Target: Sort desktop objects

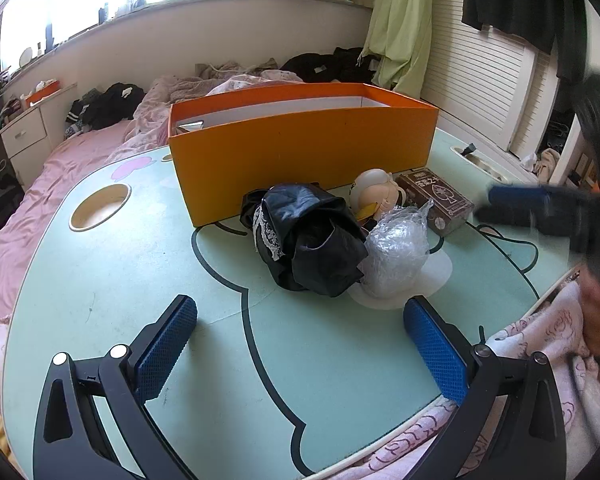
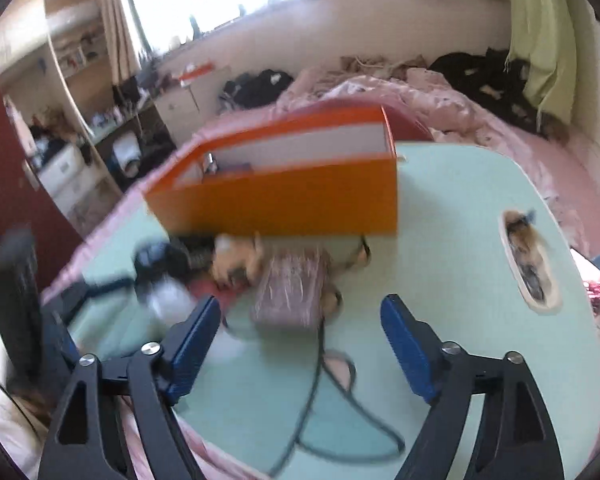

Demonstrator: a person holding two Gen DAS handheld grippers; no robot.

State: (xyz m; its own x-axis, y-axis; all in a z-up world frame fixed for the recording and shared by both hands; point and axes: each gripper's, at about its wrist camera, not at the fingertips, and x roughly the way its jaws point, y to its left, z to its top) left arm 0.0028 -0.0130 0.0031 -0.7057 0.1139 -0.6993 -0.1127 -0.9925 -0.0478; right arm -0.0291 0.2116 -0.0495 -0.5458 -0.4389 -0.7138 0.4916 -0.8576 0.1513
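An orange box [image 1: 300,148] [image 2: 284,200] stands open-topped at the back of the pale green table [image 1: 140,280]. In front of it lie a crumpled black cloth [image 1: 312,240], a wad of clear bubble wrap [image 1: 398,252], a cream doll head [image 1: 374,192] and a brown carton [image 1: 436,200] [image 2: 296,292]. My left gripper [image 1: 300,320] hovers open over the near table, short of the pile. My right gripper [image 2: 300,312] is open with nothing between its fingers, the carton just ahead; it shows as a blur [image 1: 536,208] at the right in the left wrist view.
The table [image 2: 460,240] sits on a bed with pink bedding [image 1: 40,184]. A round hole [image 1: 100,206] lies at its left, an oval slot [image 2: 528,256] holding small items at its right. A pink patterned blanket [image 1: 540,340] and a person's hand [image 1: 596,300] are at the near right edge.
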